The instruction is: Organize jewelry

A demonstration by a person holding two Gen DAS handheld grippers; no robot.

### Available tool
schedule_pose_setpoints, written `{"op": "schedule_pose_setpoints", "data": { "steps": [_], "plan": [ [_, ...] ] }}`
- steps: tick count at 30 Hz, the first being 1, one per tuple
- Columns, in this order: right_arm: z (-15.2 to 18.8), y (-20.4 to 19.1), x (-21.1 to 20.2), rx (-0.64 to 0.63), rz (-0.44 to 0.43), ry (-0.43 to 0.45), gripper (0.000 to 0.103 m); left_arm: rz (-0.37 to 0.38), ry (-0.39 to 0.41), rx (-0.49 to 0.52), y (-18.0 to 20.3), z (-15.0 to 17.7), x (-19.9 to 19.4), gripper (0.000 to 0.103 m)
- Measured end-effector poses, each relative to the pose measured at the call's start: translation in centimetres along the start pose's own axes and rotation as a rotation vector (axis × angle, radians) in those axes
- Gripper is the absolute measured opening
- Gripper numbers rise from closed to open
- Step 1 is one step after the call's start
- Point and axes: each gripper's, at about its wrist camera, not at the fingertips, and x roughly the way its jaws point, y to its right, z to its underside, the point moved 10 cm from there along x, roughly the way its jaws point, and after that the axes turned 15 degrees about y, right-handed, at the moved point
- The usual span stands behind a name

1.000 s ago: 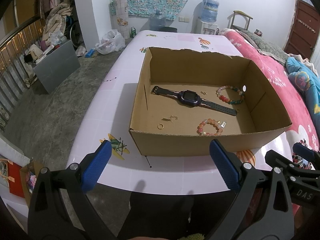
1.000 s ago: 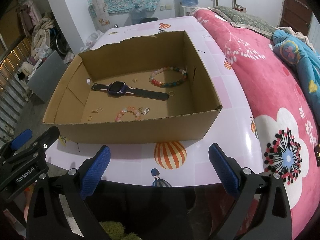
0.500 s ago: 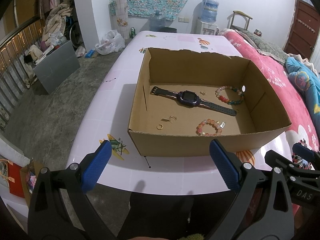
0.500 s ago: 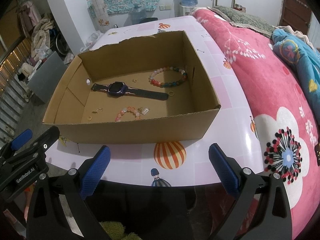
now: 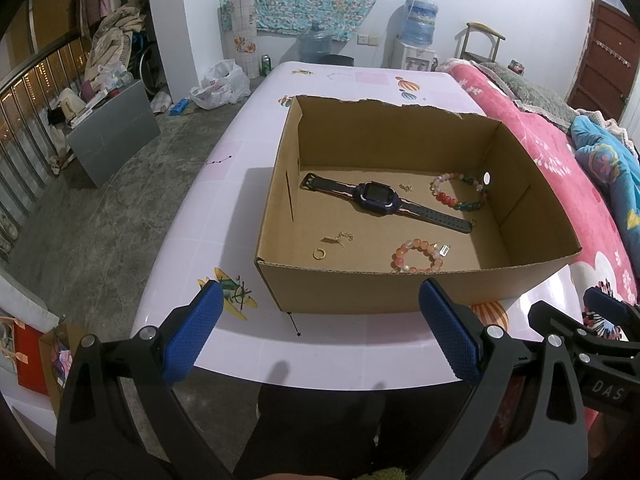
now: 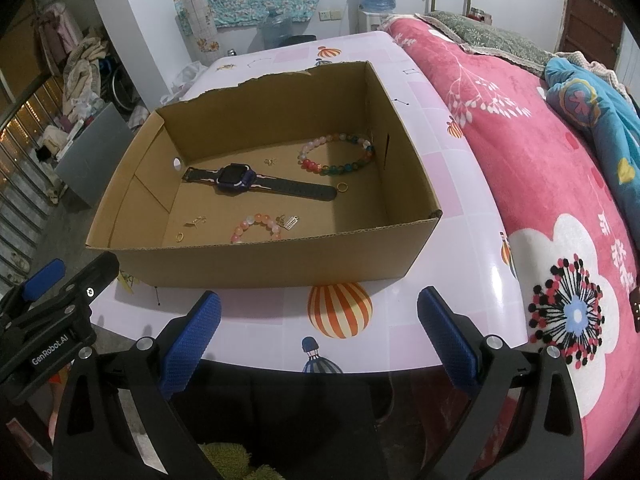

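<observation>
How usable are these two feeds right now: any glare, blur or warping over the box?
Left wrist view: sharp, fisheye bends the table edge, and the cardboard box casts a soft shadow to its left. Right wrist view: equally sharp, mild sheen on the table; the watch and small ring read clearly.

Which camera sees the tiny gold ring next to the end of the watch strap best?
The right wrist view: the gold ring lies in full sight beside the watch strap's end. In the left wrist view, the strap covers most of it, leaving only a sliver showing.
</observation>
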Motion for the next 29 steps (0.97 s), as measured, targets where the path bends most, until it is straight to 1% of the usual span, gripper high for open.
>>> {"op": "schedule_pose_setpoints", "data": {
  "steps": [29],
  "plan": [
    [0.09,-0.08,0.14,0.000,0.000,-0.004,0.096,-0.004,-0.005,-0.009,0.18,-0.17,-0.08,0.095]
  ]
}}
